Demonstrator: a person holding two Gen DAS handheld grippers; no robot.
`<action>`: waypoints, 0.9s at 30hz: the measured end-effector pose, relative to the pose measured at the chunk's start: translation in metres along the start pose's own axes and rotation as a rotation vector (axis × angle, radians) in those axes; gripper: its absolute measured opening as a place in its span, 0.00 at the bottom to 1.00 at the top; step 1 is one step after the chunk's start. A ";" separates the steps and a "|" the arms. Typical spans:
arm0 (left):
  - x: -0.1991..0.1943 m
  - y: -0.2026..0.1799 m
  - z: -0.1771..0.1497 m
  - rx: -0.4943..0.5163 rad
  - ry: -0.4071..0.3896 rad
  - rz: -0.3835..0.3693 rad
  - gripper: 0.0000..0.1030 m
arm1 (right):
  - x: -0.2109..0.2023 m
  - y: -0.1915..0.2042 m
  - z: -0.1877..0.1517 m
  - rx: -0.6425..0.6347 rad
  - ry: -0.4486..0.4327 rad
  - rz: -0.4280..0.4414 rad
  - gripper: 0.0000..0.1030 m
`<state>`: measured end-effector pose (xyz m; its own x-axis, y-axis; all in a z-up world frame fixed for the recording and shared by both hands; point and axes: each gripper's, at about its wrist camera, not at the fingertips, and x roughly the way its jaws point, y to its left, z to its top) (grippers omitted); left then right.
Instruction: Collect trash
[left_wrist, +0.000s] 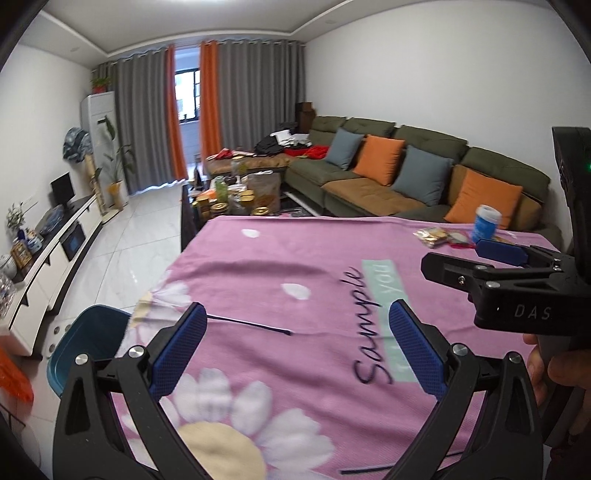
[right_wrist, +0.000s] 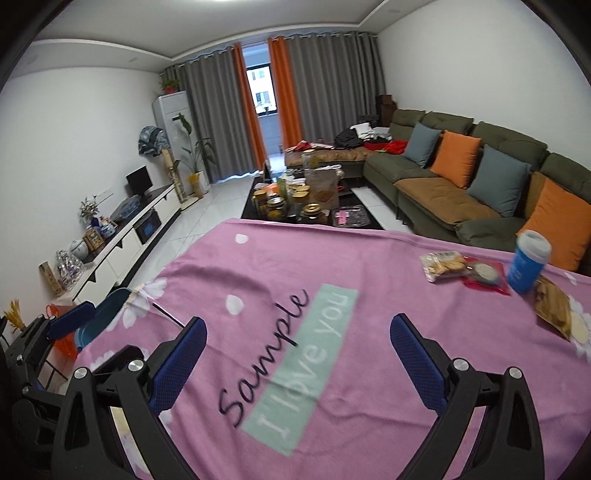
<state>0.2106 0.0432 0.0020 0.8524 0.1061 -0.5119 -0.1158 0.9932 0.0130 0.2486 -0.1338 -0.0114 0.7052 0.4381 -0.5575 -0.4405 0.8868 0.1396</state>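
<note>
The right claw (right_wrist: 297, 356) hangs over the pink flowered cloth (right_wrist: 332, 258) that covers the counter, its blue-padded fingers (right_wrist: 177, 360) spread wide with nothing between them. Under it lies the printed word "Sample" and a green strip of lettering. The trash sits well ahead and to the right of this claw, near the far right corner of the counter: a clear packet of crackers (right_wrist: 443, 265), a red wrapper (right_wrist: 487, 275) touching it, a blue cup with a white lid (right_wrist: 527, 261) standing upright just beside that, and a brown snack bag (right_wrist: 554, 306) lying nearest the right edge.

The left claw (left_wrist: 297, 349) hovers over the same cloth closer to the left edge, also wide apart and empty. From its camera the right claw (left_wrist: 491, 254) shows at the right side, gripped by a hand (left_wrist: 554, 365), and the packets and cup (left_wrist: 485, 223) lie far off beyond it. A teal chair (left_wrist: 85, 332) stands at the counter's left edge. Behind the counter are a low table crowded with jars (right_wrist: 295, 203) and a green sofa (right_wrist: 424, 173) with orange and grey cushions.
</note>
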 end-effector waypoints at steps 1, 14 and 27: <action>-0.003 -0.004 -0.002 0.005 -0.004 -0.009 0.94 | -0.004 -0.004 -0.004 0.006 -0.001 -0.012 0.93; -0.042 -0.029 -0.017 0.023 -0.068 -0.072 0.94 | -0.077 -0.037 -0.054 0.050 -0.107 -0.164 0.93; -0.090 -0.034 -0.030 0.028 -0.223 -0.110 0.94 | -0.131 -0.028 -0.096 0.053 -0.298 -0.296 0.93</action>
<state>0.1222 -0.0018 0.0216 0.9510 0.0027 -0.3092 -0.0051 1.0000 -0.0071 0.1151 -0.2300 -0.0206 0.9302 0.1795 -0.3201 -0.1708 0.9837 0.0554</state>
